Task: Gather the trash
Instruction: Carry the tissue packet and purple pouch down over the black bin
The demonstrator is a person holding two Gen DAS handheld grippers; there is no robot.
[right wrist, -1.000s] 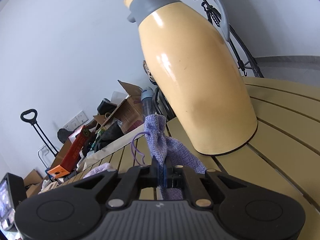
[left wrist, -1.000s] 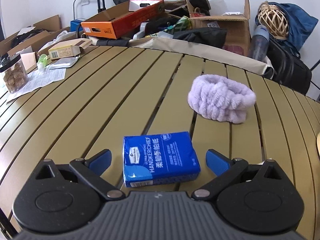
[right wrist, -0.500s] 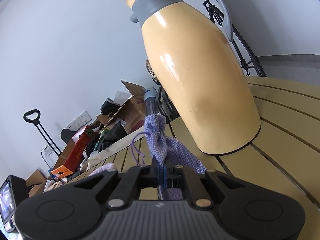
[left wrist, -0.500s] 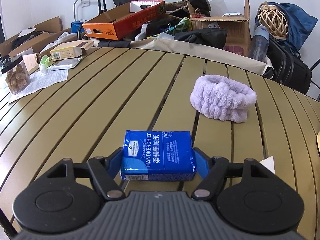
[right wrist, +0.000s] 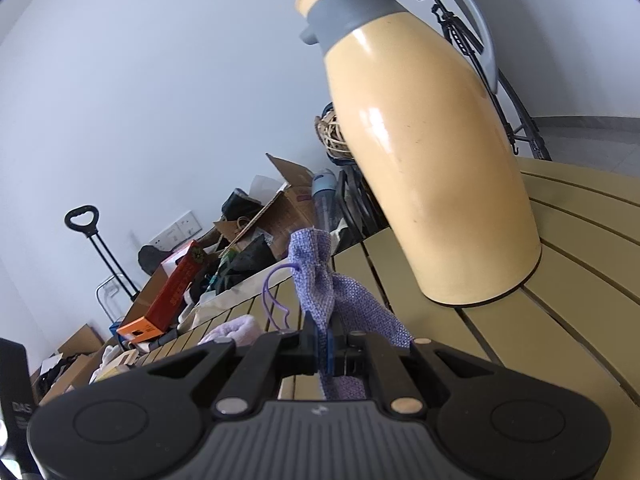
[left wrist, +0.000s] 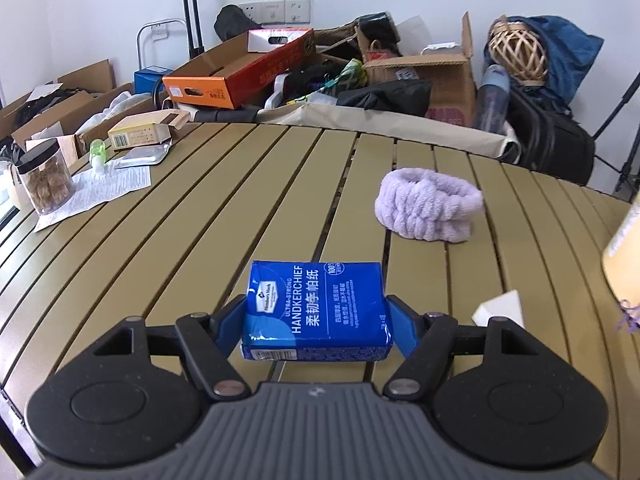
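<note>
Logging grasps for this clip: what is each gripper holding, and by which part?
Left gripper: the blue handkerchief pack, clamped across its two short ends. Right gripper: the purple drawstring pouch, pinched by its fabric below the gathered neck.

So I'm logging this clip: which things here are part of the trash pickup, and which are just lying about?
In the job:
- tissue pack, clamped in the left gripper
- purple pouch, pinched in the shut right gripper

Lying about:
- headband
- jug
- snack jar
- paper sheet
- white scrap, possibly trash too
</note>
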